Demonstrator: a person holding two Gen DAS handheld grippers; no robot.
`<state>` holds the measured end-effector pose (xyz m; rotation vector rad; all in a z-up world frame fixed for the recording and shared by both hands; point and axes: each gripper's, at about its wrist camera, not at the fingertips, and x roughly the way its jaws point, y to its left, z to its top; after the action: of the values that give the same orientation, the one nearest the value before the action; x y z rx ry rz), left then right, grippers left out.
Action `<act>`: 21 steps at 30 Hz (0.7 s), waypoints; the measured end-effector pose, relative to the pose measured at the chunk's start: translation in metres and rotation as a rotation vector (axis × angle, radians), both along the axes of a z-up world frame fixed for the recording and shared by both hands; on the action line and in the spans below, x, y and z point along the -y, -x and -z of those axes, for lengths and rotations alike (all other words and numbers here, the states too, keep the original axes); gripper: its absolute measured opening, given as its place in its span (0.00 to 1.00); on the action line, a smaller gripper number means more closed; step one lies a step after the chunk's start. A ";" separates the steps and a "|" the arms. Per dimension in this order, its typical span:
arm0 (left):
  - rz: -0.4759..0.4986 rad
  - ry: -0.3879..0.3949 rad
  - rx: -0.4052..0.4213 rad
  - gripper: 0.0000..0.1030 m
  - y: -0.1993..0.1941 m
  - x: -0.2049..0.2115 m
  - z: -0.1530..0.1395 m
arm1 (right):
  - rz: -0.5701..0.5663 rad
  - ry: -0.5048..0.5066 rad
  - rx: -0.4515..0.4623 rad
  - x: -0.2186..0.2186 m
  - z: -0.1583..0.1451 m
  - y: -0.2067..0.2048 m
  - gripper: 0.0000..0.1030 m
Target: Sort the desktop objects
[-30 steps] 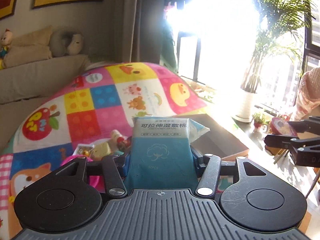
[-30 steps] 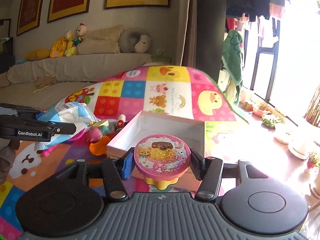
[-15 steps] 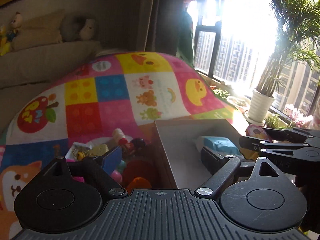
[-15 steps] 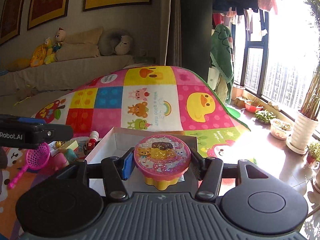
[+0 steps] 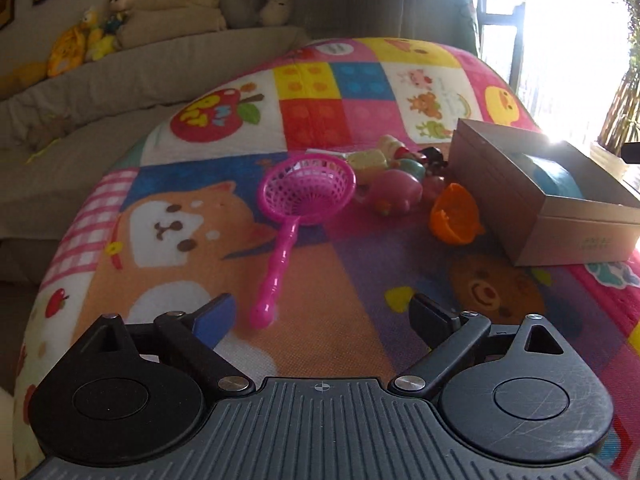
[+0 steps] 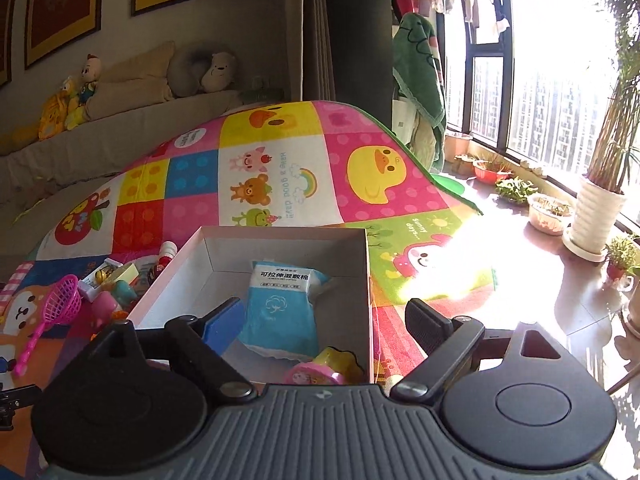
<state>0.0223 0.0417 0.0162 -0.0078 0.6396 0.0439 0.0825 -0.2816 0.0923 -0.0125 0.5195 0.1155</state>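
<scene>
My left gripper (image 5: 320, 308) hangs low over the colourful play mat (image 5: 320, 92), jaws opening and nothing between them. The handle end of a pink toy net (image 5: 308, 192) lies just ahead of its left finger. My right gripper (image 6: 322, 308) hovers over the cardboard box (image 6: 280, 248), jaws opening. Below it in the box lie a blue wet-cotton packet (image 6: 280, 312) and a pink-and-yellow cake toy (image 6: 316, 374), tipped on its side and free of the pads. In the left wrist view the box (image 5: 560, 232) stands at the right with the packet (image 5: 556, 176) inside.
An orange shell piece (image 5: 454, 214) and a pile of small toys (image 5: 392, 176) lie between the net and the box. A grey sofa (image 5: 160, 68) with stuffed toys runs behind the mat. Plant pots (image 6: 592, 216) stand on the sunlit floor by the window.
My left gripper let the blue packet go into the box, then swung left and down over the pink net. My right gripper came over the box and opened; the cake toy dropped in.
</scene>
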 end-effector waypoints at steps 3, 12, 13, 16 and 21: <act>-0.044 -0.005 0.010 0.97 0.003 -0.008 0.004 | -0.109 0.111 0.055 -0.049 -0.004 0.019 0.72; -0.136 0.150 -0.003 0.97 0.001 -0.035 0.009 | -0.407 0.456 0.079 -0.200 0.058 0.036 0.39; -0.151 0.167 0.003 0.97 0.002 -0.039 0.009 | -0.403 0.480 0.078 -0.210 0.065 0.030 0.39; -0.181 0.207 0.014 0.97 0.004 -0.047 0.009 | -0.405 0.471 0.019 -0.223 0.077 0.008 0.27; -0.175 0.209 0.014 0.97 0.003 -0.048 0.010 | -0.417 0.442 -0.007 -0.219 0.075 0.007 0.09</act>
<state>0.0194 0.0901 0.0063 -0.2657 0.6255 0.1460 0.0750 -0.0630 0.0170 -0.5542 0.5360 0.4059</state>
